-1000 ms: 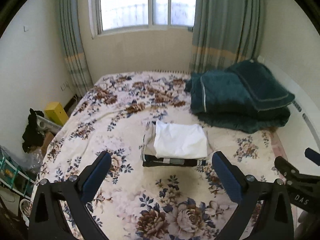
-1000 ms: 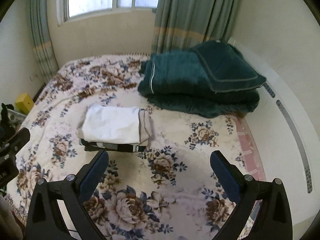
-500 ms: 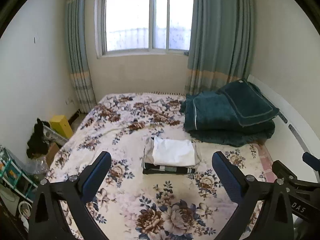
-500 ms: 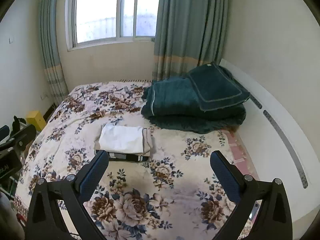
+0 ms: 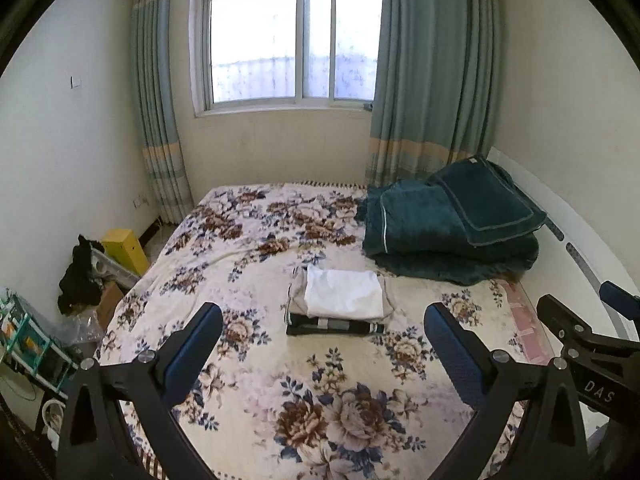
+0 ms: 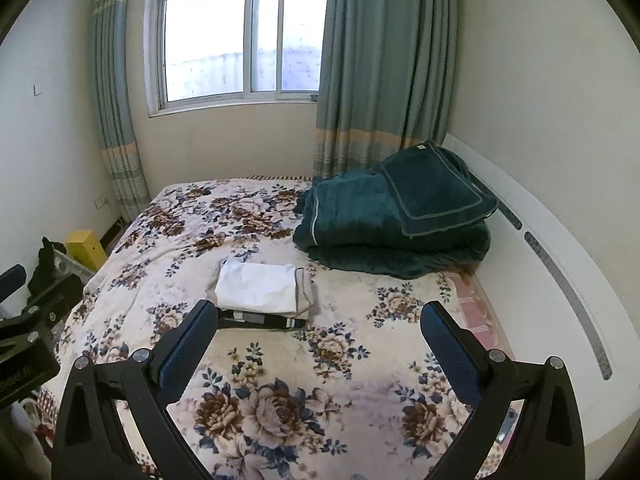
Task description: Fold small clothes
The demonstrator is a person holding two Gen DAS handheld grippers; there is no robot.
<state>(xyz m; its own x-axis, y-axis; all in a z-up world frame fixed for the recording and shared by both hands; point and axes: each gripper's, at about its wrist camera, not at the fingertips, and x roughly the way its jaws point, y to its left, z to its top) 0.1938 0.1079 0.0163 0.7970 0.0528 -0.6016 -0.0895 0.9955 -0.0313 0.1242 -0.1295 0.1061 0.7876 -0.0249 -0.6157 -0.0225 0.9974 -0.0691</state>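
Both the left gripper and the right gripper are hovering wide-fingered and empty above the floral bed, facing 1 stack of folded clothes.

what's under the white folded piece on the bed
The white folded garment tops a small stack: a beige folded piece directly beneath, then a dark one with light bands on the floral bedspread. Anything between those layers is covered.
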